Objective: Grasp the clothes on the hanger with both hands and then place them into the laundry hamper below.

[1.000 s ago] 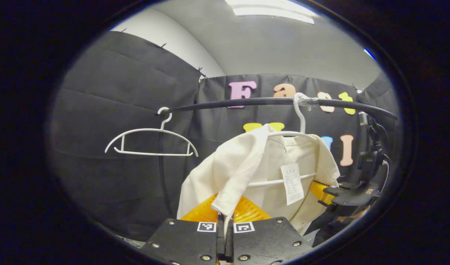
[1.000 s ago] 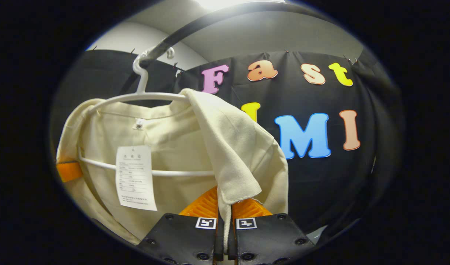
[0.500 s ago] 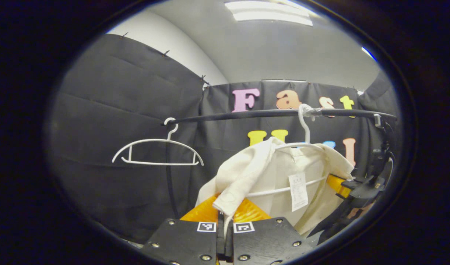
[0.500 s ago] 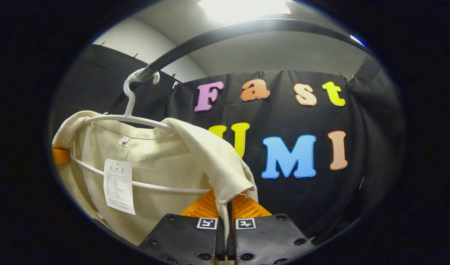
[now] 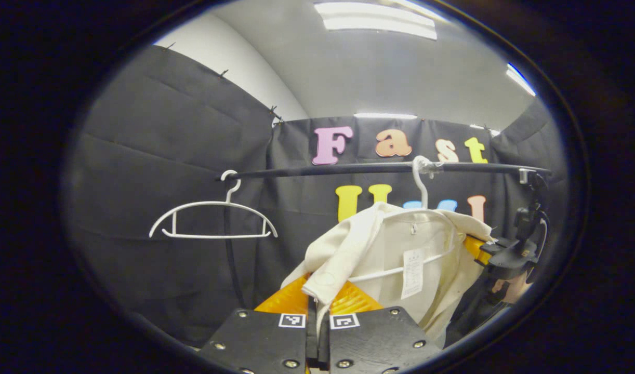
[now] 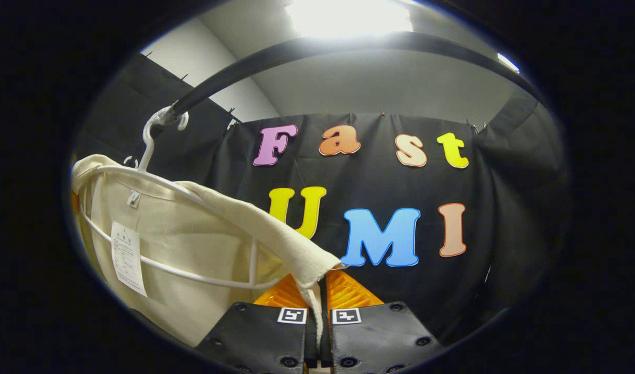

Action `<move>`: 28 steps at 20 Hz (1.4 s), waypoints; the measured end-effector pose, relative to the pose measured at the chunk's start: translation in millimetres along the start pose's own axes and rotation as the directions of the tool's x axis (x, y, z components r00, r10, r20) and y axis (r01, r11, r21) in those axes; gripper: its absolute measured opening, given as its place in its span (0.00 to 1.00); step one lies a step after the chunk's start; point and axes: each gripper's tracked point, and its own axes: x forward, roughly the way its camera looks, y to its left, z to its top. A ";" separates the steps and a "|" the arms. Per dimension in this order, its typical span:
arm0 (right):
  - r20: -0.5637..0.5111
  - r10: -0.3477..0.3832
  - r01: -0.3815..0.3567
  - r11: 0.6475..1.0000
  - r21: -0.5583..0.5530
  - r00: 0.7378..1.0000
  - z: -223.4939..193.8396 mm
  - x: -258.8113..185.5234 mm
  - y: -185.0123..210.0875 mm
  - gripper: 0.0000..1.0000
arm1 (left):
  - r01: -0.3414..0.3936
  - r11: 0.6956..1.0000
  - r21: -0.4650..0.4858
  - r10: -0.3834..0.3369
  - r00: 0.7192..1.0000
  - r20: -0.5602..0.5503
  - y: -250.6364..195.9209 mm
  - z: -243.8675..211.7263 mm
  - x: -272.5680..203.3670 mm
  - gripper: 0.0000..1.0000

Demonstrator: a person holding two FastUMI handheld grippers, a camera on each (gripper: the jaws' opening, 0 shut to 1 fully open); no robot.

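Left gripper view has the cream shirt straight ahead of the left gripper, whose fingers are pressed together on a fold of its shoulder cloth. The shirt is draped on a white hanger hooked over the black rail above and beyond the gripper. At the shirt's far side, ahead and to the right, the right gripper meets the other shoulder, with part of a hand under it.

Right gripper view shows that gripper's own fingers closed on a pulled-out edge of the shirt, the cloth stretched up and to the left toward the hanger; the hanger's lower bar crosses the open front of the shirt beside a paper tag.

Ahead and left of the left gripper, an empty white hanger hangs from the same rail, well apart from the shirt. Black cloth walls close the booth, under a grey ceiling with light panels.
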 end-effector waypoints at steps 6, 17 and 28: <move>0.041 -0.030 0.032 0.997 -0.064 0.999 7.9 1.0 -10.8 0.04 | 0.072 0.997 0.038 -0.071 0.997 -0.033 -8.5 3.0 -10.3 0.02; 0.088 -0.043 0.052 0.994 -0.099 0.995 21.2 23.9 -12.7 0.04 | 0.090 0.981 0.172 -0.093 0.996 0.008 18.6 41.2 5.6 0.02; 0.052 -0.006 0.016 0.980 -0.197 0.999 -20.9 58.8 0.8 0.01 | 0.096 0.995 0.025 -0.093 0.991 -0.095 78.0 -12.0 24.2 0.02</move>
